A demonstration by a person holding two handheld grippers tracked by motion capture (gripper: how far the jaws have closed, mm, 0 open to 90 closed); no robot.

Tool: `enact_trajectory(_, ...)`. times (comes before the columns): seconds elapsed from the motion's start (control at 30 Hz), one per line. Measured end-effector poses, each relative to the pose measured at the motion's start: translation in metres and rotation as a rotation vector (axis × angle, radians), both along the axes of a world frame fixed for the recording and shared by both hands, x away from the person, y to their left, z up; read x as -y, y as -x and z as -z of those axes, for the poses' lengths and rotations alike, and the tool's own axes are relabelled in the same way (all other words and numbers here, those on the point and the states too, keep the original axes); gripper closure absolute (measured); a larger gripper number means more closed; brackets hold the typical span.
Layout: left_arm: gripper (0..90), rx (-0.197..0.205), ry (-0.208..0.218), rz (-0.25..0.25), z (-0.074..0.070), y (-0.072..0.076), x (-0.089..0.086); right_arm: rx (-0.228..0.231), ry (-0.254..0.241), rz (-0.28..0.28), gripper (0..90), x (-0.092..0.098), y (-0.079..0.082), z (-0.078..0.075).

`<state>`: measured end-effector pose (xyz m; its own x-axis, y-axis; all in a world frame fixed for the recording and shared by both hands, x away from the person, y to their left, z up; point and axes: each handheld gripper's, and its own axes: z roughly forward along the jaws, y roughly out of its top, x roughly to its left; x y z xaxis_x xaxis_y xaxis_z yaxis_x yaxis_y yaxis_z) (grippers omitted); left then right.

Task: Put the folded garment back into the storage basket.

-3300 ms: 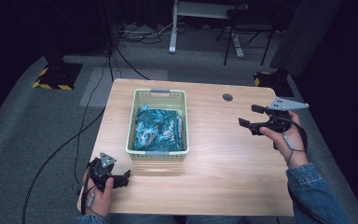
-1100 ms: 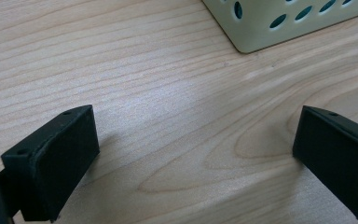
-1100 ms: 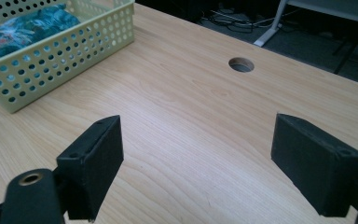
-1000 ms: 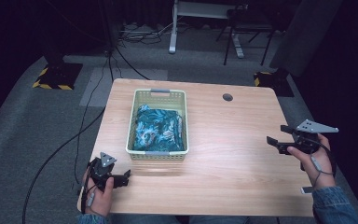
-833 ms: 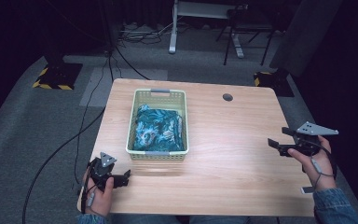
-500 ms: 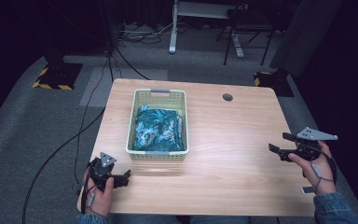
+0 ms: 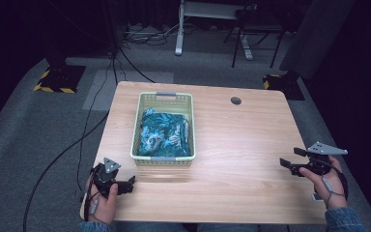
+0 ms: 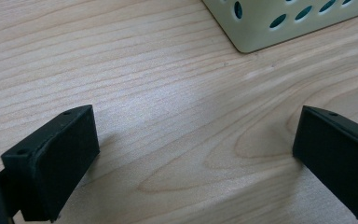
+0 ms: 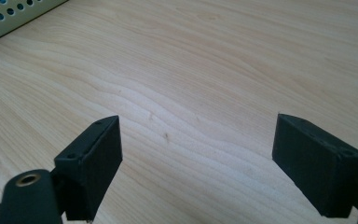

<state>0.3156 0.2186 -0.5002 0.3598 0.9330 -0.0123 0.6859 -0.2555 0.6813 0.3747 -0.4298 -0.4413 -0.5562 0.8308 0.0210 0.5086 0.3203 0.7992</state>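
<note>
Now both tools wide apart, empty: left tool (image 7: 125, 185) near basket (image 7: 163, 158) with cloth (image 7: 162, 133); right tool (image 7: 290, 163) far off.

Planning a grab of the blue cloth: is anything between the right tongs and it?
Only the basket wall; the cloth lies inside it. Between the right tongs and the basket is bare table.

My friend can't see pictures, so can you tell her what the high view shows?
A pale green basket holding a blue patterned cloth sits on a wooden table. A person rests an open left hand-held gripper at the near left corner and an open right hand-held gripper at the right edge.
</note>
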Motion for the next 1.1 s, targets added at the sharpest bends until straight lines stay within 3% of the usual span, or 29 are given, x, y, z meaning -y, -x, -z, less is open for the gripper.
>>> enact_trajectory(0.33,0.2,0.000,0.000,0.000,0.000,0.000,0.000,-0.037,-0.002,0.007,15.8,0.002,0.004,0.017)
enact_trajectory(0.57,0.2,0.000,0.000,0.000,0.000,0.000,0.000,-0.051,0.036,0.012,15.5,0.003,0.007,0.029)
enact_trajectory(1.1,0.2,0.000,0.000,0.000,0.000,0.000,0.000,-0.099,0.061,0.020,14.8,0.006,0.015,0.053)
